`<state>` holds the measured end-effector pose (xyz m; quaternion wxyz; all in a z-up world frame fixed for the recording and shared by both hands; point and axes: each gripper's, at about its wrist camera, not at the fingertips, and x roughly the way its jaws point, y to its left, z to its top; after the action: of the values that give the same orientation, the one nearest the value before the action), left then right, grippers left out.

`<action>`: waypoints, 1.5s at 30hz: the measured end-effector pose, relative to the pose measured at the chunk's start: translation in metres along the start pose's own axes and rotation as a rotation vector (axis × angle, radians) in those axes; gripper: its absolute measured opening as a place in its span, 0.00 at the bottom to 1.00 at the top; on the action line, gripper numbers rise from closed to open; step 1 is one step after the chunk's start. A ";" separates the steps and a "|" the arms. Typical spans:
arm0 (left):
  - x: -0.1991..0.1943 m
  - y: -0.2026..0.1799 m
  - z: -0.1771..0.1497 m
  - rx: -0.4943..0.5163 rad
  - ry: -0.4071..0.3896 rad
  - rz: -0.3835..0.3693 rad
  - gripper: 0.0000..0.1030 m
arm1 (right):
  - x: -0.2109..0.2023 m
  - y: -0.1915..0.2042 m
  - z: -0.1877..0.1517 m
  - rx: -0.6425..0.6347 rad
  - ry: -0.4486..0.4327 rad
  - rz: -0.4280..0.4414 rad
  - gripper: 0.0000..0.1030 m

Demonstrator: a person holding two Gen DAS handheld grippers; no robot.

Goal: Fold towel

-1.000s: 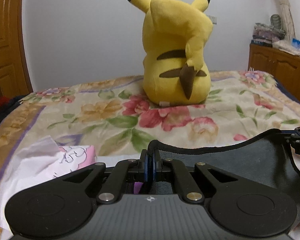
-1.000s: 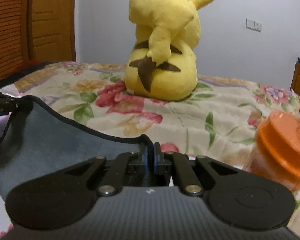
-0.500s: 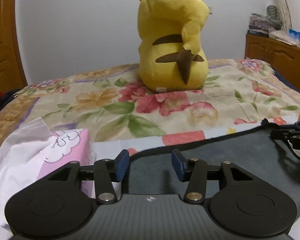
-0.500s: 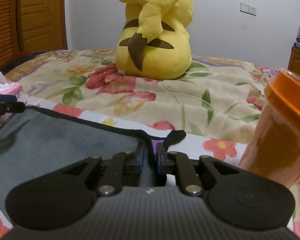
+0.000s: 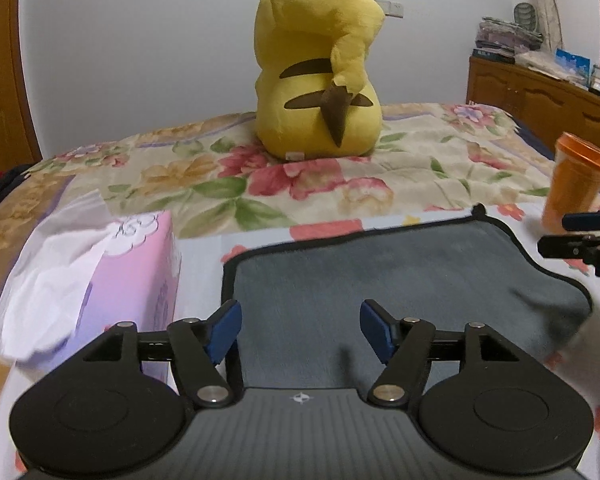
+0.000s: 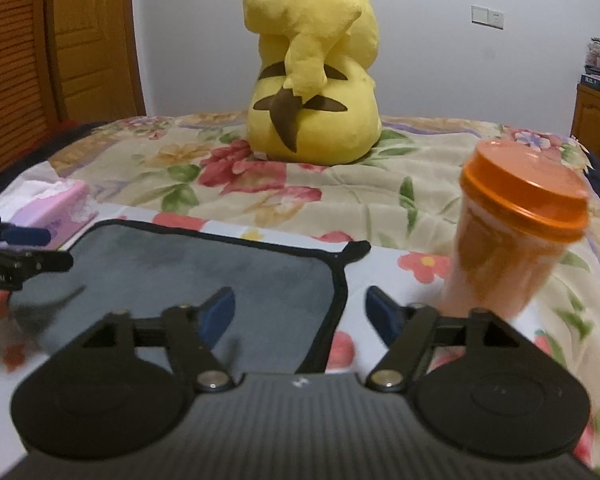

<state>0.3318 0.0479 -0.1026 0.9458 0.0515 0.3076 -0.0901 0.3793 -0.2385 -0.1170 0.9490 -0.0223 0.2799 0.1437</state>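
A grey towel (image 5: 384, 272) with a black hem lies folded flat on the flowered bedspread; it also shows in the right wrist view (image 6: 204, 276). My left gripper (image 5: 300, 330) is open and empty, over the towel's near left edge. My right gripper (image 6: 298, 314) is open and empty, over the towel's near right edge, the hem running between its jaws. Each gripper's tips show at the side of the other view: the right gripper (image 5: 572, 236), the left gripper (image 6: 24, 248).
A pink tissue box (image 5: 112, 276) sits just left of the towel. An orange lidded cup (image 6: 512, 232) stands just right of it. A big yellow plush (image 5: 320, 64) sits farther back on the bed. A wooden cabinet (image 5: 540, 100) stands at the far right.
Both grippers were shut on the towel's edge a second ago. They lowered it onto the bed and opened, left first, then right. The towel now lies flat and both have drawn back.
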 end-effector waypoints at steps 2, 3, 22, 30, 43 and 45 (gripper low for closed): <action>-0.008 -0.003 -0.003 0.009 0.000 0.001 0.72 | -0.008 0.001 -0.001 0.008 -0.005 0.001 0.84; -0.012 -0.005 -0.004 0.014 -0.001 0.002 0.73 | -0.011 0.001 -0.001 0.011 -0.008 0.000 0.86; -0.111 -0.031 -0.001 0.013 -0.042 -0.005 0.94 | -0.104 0.015 0.020 -0.008 -0.061 -0.016 1.00; -0.150 -0.042 -0.003 0.025 -0.054 0.003 1.00 | -0.139 0.022 0.021 -0.002 -0.078 -0.009 1.00; -0.207 -0.066 -0.001 0.044 -0.078 0.049 1.00 | -0.191 0.041 0.016 -0.001 -0.098 -0.012 1.00; -0.214 -0.072 -0.001 0.047 -0.080 0.058 1.00 | -0.198 0.044 0.014 0.005 -0.102 -0.011 1.00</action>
<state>0.1464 0.0078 0.0202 0.9581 0.0791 0.2658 -0.0722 0.2151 -0.2464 0.0031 0.9628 -0.0141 0.2314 0.1387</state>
